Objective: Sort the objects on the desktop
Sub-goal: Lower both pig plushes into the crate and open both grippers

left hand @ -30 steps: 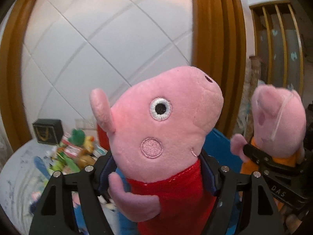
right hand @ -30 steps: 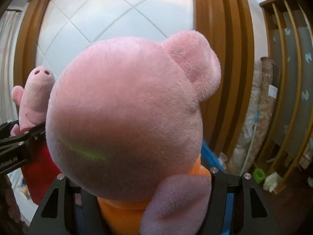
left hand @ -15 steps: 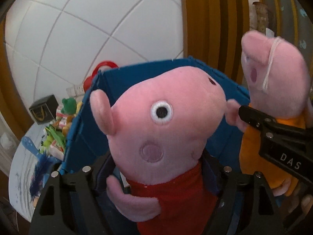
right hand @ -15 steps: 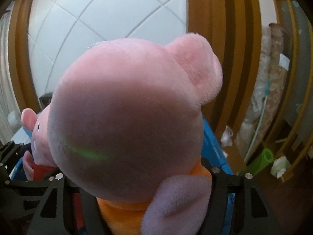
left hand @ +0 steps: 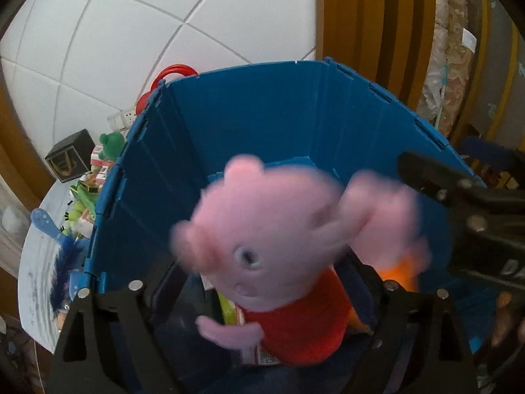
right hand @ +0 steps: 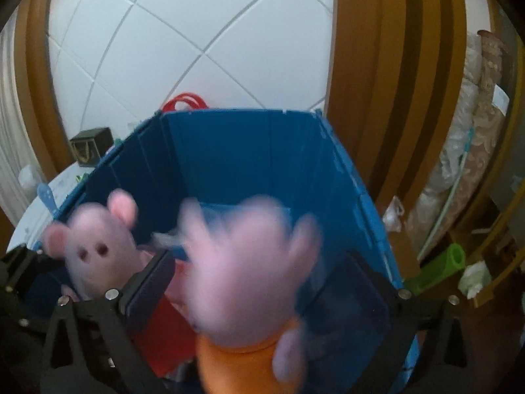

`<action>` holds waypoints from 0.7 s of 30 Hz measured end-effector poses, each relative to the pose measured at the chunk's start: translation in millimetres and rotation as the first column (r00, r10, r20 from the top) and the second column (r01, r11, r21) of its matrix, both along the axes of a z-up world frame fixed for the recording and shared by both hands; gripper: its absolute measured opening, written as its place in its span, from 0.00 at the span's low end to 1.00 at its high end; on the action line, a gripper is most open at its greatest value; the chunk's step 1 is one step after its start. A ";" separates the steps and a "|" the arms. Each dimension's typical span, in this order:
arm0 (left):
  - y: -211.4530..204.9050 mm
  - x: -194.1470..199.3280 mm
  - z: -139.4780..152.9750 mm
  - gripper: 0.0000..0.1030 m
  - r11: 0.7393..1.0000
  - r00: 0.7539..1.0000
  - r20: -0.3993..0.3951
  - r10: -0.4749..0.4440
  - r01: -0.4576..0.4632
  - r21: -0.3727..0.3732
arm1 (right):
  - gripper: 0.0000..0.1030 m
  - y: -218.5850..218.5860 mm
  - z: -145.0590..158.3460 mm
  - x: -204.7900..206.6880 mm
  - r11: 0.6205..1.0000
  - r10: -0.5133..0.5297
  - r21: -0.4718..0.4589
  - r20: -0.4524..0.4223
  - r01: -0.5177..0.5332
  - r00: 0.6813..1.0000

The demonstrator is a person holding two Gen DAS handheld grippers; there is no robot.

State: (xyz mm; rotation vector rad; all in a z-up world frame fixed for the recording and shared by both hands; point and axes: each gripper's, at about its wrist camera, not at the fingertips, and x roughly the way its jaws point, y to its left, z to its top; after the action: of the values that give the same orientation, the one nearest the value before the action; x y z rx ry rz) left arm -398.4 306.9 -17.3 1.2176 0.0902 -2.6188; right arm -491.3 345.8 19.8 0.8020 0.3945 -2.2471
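Observation:
A pink pig plush in a red dress (left hand: 279, 262) is blurred with motion, falling between the spread jaws of my left gripper (left hand: 262, 285) over the blue bin (left hand: 262, 115). A pink pig plush in an orange dress (right hand: 246, 279) is also blurred, dropping between the spread jaws of my right gripper (right hand: 259, 285). Both grippers are open above the bin's mouth. The red-dress plush also shows in the right wrist view (right hand: 98, 252). The right gripper's finger shows in the left wrist view (left hand: 459, 193).
Left of the bin on the white table (left hand: 36, 279) lie a green frog toy (left hand: 110, 142), a black box (left hand: 67, 161), a blue feathered stick (left hand: 55, 239) and small packets. A red handle (left hand: 170, 72) stands behind the bin. A green tube (right hand: 439, 269) lies on the floor at right.
Both grippers tilted down over the blue bin and opened. Both pig plushes, held firmly before, have come loose and are dropping into the bin.

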 end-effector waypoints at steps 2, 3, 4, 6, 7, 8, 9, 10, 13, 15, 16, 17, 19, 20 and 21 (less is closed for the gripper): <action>-2.0 0.6 -0.2 0.86 1.000 1.000 0.004 0.009 -0.009 -0.001 | 1.00 0.2 2.4 6.2 1.000 0.003 0.001 -0.005 -0.003 1.000; -4.0 1.1 -0.6 0.87 1.000 1.000 0.008 0.010 -0.010 -0.001 | 1.00 0.9 3.2 8.3 1.000 0.002 0.003 -0.006 -0.002 1.000; -4.3 1.7 0.1 0.87 1.000 1.000 0.010 0.011 -0.011 -0.004 | 1.00 1.6 4.3 12.2 1.000 0.002 0.004 -0.007 -0.002 1.000; -5.2 3.6 0.6 0.88 1.000 1.000 0.014 0.008 -0.008 -0.003 | 1.00 3.4 4.1 17.1 1.000 0.002 0.011 -0.010 -0.001 1.000; -5.1 5.3 0.7 0.88 1.000 1.000 0.014 0.007 -0.007 0.000 | 1.00 3.7 4.4 19.9 1.000 -0.003 0.017 -0.012 0.003 1.000; -5.8 6.4 -0.2 0.88 1.000 1.000 0.015 0.006 -0.006 0.002 | 1.00 5.1 3.9 21.7 1.000 -0.007 0.021 -0.013 0.007 1.000; -5.6 8.3 -1.0 0.88 1.000 1.000 0.016 0.002 -0.002 0.003 | 1.00 4.9 4.9 25.1 1.000 -0.010 0.023 -0.014 0.010 1.000; -5.2 10.0 -0.6 0.88 1.000 1.000 0.012 -0.001 0.001 0.003 | 1.00 5.9 5.4 28.1 1.000 -0.014 0.024 -0.015 0.014 1.000; -3.9 16.5 1.7 0.88 1.000 1.000 0.000 -0.010 0.010 0.006 | 1.00 12.4 4.8 33.2 0.999 -0.023 0.026 -0.019 0.024 1.000; -1.0 23.1 3.2 0.88 1.000 1.000 -0.014 -0.019 0.019 -0.002 | 1.00 18.0 4.1 36.8 0.999 -0.032 0.025 -0.026 0.032 0.999; -0.4 26.6 3.9 0.88 1.000 1.000 -0.021 -0.023 0.023 -0.003 | 1.00 20.6 3.9 40.4 0.999 -0.036 0.026 -0.028 0.037 0.999; 0.0 30.4 5.0 0.88 1.000 0.999 -0.029 -0.027 0.027 0.001 | 1.00 23.9 3.6 44.1 0.999 -0.040 0.028 -0.033 0.041 0.999; 1.2 39.2 8.4 0.88 0.999 0.998 -0.048 -0.038 0.038 0.010 | 1.00 29.9 2.7 49.4 0.999 -0.039 0.028 -0.039 0.040 0.998; 2.0 43.4 10.0 0.88 0.999 0.998 -0.055 -0.041 0.041 0.007 | 1.00 33.2 2.0 53.7 0.999 -0.043 0.029 -0.044 0.044 0.998; 3.3 48.5 11.5 0.88 0.999 0.997 -0.060 -0.044 0.044 -0.002 | 1.00 35.8 1.2 56.7 0.998 -0.046 0.030 -0.048 0.048 0.998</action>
State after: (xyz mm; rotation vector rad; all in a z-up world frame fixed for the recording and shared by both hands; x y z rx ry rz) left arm -349.9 310.2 -5.9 1.1539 0.0737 -2.6933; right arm -434.6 381.7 21.0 0.7831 0.4377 -2.3124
